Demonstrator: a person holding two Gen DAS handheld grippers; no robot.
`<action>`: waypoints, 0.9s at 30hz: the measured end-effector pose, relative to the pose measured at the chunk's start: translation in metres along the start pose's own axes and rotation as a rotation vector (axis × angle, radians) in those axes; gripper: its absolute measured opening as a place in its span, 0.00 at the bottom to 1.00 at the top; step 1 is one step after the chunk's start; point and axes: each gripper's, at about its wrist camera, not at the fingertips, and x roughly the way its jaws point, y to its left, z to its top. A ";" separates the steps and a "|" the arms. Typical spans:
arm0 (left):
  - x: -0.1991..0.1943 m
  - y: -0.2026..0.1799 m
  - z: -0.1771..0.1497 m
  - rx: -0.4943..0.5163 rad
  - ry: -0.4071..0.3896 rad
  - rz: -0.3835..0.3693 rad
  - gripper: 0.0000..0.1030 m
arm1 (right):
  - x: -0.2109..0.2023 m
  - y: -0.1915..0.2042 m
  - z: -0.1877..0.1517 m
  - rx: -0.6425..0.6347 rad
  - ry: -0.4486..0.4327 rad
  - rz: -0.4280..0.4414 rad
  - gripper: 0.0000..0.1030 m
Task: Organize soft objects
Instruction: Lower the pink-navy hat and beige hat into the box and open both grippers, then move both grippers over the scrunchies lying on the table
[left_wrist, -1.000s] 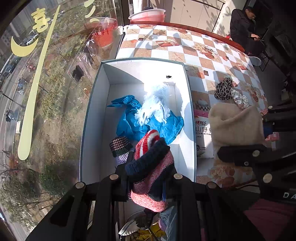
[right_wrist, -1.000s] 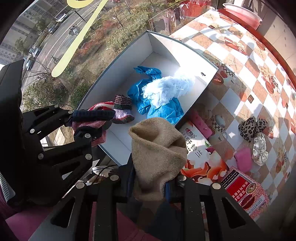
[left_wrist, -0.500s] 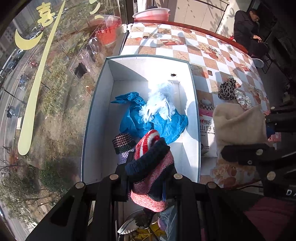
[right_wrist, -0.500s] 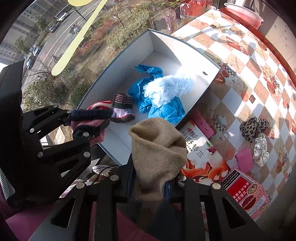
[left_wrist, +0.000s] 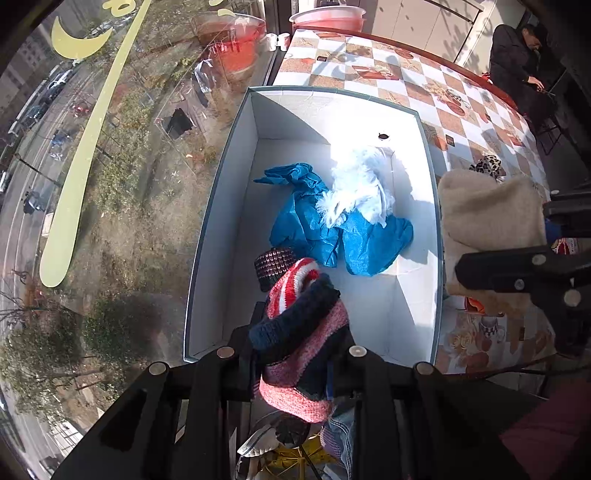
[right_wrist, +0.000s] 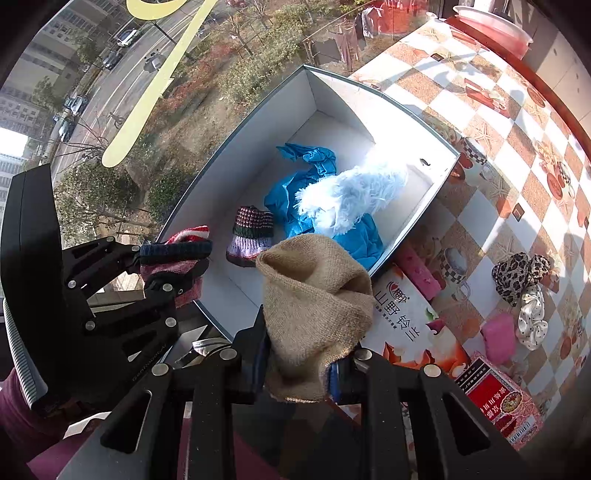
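Note:
A white open box (left_wrist: 229, 206) (right_wrist: 236, 162) stands on the checkered table. In it lie a blue cloth (left_wrist: 314, 229) (right_wrist: 291, 199), a white fluffy item (left_wrist: 358, 192) (right_wrist: 351, 192) and a small striped knit piece (left_wrist: 273, 260) (right_wrist: 253, 232). My left gripper (left_wrist: 299, 350) (right_wrist: 173, 266) is shut on a red, pink and navy striped knit hat (left_wrist: 303, 325) (right_wrist: 177, 254) over the box's near end. My right gripper (right_wrist: 303, 354) (left_wrist: 517, 280) is shut on a beige knit hat (right_wrist: 314, 306) (left_wrist: 484, 221), held just right of the box.
A white printed package (right_wrist: 406, 317) and a red packet (right_wrist: 495, 398) lie right of the box. A leopard scrunchie (right_wrist: 517, 273) (left_wrist: 487, 166), a white scrunchie (right_wrist: 532, 321) and pink items (right_wrist: 498, 336) lie further right. A window borders the left. A seated person (left_wrist: 521, 59) is far right.
Both grippers have drawn back a little from the box with their hats still held. The items in the box have not moved.

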 end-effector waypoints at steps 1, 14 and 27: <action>0.000 0.000 0.000 0.001 -0.005 0.003 0.32 | 0.001 0.002 0.002 -0.005 0.002 0.009 0.25; 0.001 0.003 0.002 -0.094 -0.056 -0.054 1.00 | -0.009 -0.026 0.007 0.143 -0.013 0.069 1.00; -0.018 -0.067 0.066 0.071 -0.066 -0.210 1.00 | -0.096 -0.156 -0.056 0.473 -0.047 0.039 1.00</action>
